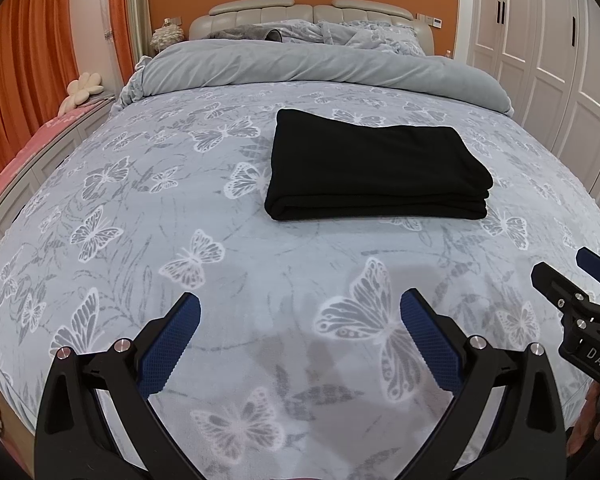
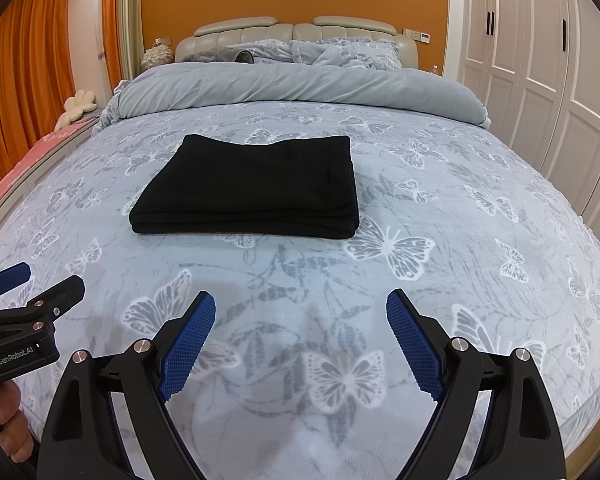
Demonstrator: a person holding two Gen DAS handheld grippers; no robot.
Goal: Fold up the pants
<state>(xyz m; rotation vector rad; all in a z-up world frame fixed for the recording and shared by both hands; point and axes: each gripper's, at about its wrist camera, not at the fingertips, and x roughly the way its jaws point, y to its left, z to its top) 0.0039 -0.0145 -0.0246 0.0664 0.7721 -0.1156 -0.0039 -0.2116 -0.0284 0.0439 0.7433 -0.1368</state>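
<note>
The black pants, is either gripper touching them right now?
Apart. Both wrist views show the folded black pants farther up the bedspread, with bare butterfly fabric between them and the open left gripper and right gripper.

The black pants [image 1: 374, 168] lie folded into a flat rectangular stack on the butterfly-print bedspread [image 1: 148, 216], around the middle of the bed and well short of its near edge. A rolled grey duvet [image 1: 300, 66] lies across the bed beyond the stack. The left gripper [image 1: 300, 332] hangs over the near edge with its blue-padded jaws spread wide and nothing between them. The right gripper [image 1: 568, 268] shows at the right edge of the view, clear of the pants.
</note>
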